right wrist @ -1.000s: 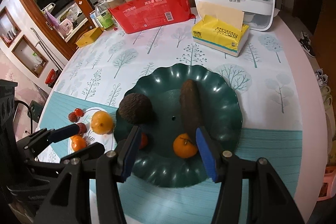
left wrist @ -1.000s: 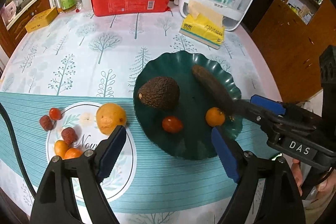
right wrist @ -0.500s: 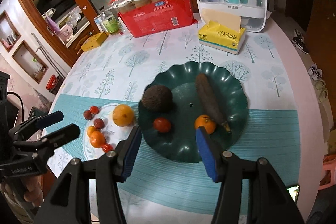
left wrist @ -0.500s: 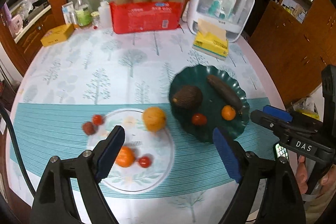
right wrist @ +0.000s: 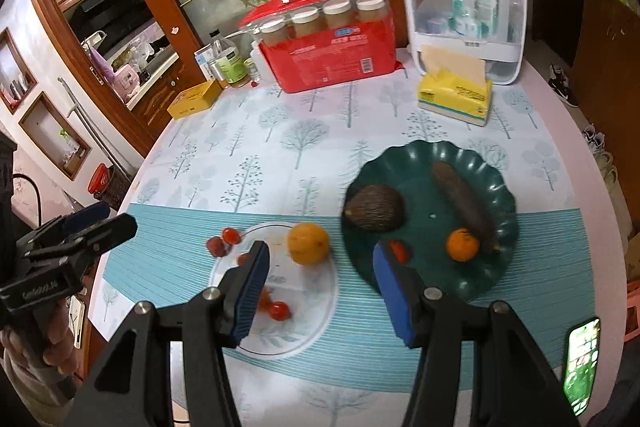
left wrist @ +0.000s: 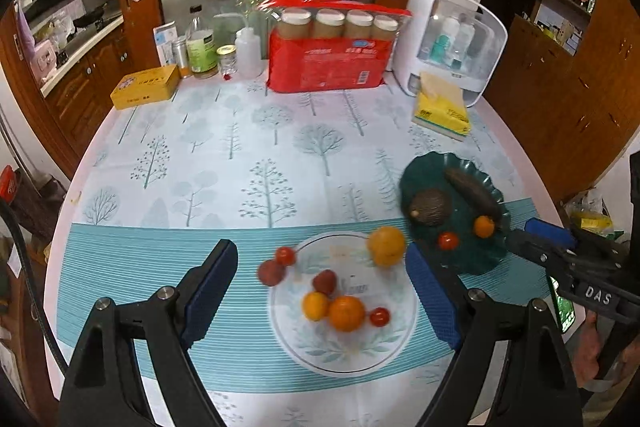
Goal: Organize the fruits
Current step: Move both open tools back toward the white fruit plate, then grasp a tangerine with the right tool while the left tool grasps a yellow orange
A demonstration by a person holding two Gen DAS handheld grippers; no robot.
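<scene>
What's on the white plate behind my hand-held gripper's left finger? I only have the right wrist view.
Observer: A large orange fruit and a small orange fruit, touching each other.
Operator: Anything else there?
Observer: A dark red fruit just beyond them, also on the white plate.
Operator: Left hand-held gripper loaded?
Observer: No. The left hand-held gripper has its pads wide apart with nothing between them.

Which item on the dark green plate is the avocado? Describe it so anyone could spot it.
Find the dark green scalloped plate. The avocado sits at its left edge, nearest the white plate. It is the only large, rough, brown, egg-shaped piece there.
</scene>
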